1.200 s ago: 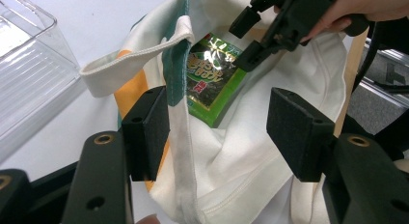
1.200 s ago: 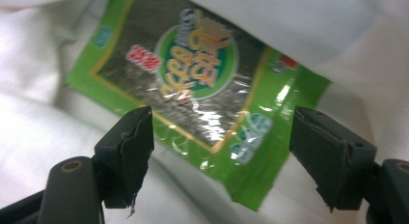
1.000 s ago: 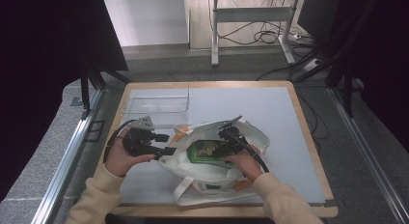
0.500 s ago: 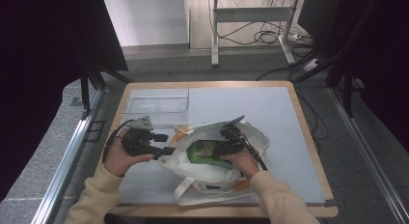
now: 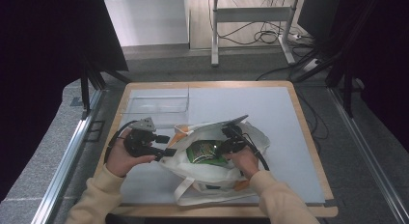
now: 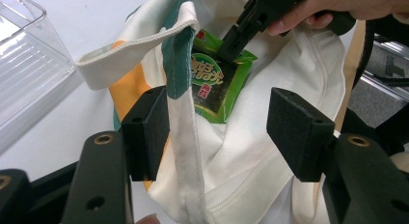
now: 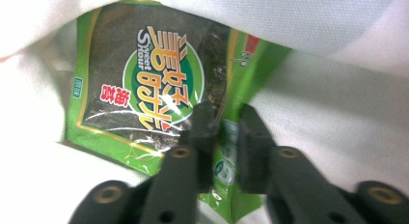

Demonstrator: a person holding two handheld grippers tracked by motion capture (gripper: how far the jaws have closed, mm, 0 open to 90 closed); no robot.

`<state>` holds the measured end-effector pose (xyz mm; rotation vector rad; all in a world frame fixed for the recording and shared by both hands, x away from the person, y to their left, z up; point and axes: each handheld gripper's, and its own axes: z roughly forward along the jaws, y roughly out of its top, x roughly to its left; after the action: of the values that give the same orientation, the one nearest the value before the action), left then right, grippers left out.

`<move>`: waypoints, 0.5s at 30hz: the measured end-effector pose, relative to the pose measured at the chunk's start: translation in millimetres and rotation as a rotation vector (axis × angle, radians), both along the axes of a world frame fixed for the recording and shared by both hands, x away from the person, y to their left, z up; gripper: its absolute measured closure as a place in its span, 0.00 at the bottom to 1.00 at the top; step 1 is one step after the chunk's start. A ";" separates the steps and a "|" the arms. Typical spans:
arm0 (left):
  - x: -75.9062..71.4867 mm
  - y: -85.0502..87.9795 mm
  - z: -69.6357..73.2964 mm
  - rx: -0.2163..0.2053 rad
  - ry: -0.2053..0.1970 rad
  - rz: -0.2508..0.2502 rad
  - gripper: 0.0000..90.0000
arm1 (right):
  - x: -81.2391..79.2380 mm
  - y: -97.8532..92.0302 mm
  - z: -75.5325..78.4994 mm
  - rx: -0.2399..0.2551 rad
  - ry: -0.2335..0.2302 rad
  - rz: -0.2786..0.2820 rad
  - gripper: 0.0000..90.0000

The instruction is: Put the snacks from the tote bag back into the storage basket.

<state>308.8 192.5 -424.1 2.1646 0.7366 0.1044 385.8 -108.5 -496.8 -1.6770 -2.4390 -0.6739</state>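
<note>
Snack packet gripped inside the tote bag

Snack packet (image 7: 144,89), green with a dark window and a round logo, lies in the mouth of the white tote bag (image 5: 212,173) near the front of the table (image 5: 289,118). The right gripper (image 7: 223,132) has just been closing its jaws, and now they pinch the packet's edge between the pads, where a second ago they stood wide above it. The left gripper (image 6: 222,132) stands apart, with one pad against the bag's green-and-orange rim (image 6: 181,64), propping the mouth wide. With the grip made, the packet looks ready to be lifted out, perhaps toward the clear plastic bin (image 5: 154,104) behind the bag
</note>
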 end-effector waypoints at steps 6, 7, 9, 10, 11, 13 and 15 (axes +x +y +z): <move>0.0 -0.6 -1.0 -0.002 0.006 0.006 0.45 | -2.6 -5.4 4.6 0.029 0.046 0.014 0.98; 0.0 -0.5 -1.0 -0.003 0.006 0.006 0.45 | -3.2 -6.3 5.1 0.036 0.052 0.013 0.98; 0.3 0.1 -0.8 -0.003 0.003 0.003 0.45 | -5.0 -8.5 8.6 0.044 0.064 0.008 0.98; 0.3 0.2 -0.8 -0.003 0.003 0.003 0.45 | -6.0 -9.9 10.5 0.050 0.064 0.009 0.98; 0.4 0.3 -0.7 -0.003 0.003 0.002 0.45 | -6.8 -10.7 11.9 0.051 0.062 0.007 0.98; 0.5 0.2 -0.9 -0.003 0.003 0.003 0.45 | -8.7 -13.2 15.9 0.053 0.056 0.005 0.98; 0.3 -0.3 -1.3 -0.002 0.006 0.005 0.45 | -10.6 -15.8 20.0 0.058 0.058 0.001 0.98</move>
<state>309.1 192.2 -425.4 2.1621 0.7456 0.1002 375.2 -124.2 -476.8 -1.6498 -2.3583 -0.6788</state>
